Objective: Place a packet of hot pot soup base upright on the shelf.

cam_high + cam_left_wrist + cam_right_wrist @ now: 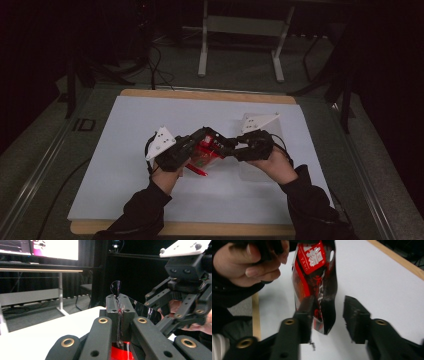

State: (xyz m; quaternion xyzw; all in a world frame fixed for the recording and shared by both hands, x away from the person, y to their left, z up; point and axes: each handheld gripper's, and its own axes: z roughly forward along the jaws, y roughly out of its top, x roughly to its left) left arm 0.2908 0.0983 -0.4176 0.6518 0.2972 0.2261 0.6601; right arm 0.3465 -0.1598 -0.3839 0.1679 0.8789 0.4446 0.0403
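A red and black snack packet [204, 154] hangs above the middle of the white table sheet [140, 120]. My left gripper [202, 133] is shut on the packet's upper edge. In the left gripper view the foil edge [145, 311] sticks out from between the closed jaws of my left gripper [119, 303]. My right gripper [222, 145] comes in from the right. In the right gripper view the jaws of my right gripper [328, 312] straddle the lower end of the packet [317, 277]: the left pad [305, 312] touches it, the right pad [353, 315] stands apart.
The white sheet lies on a wooden board [200, 95]. A pale see-through object [257, 172] sits under the right hand. A metal frame [240, 30] stands on the floor beyond the table. A lit screen [55, 248] glows in the dark background.
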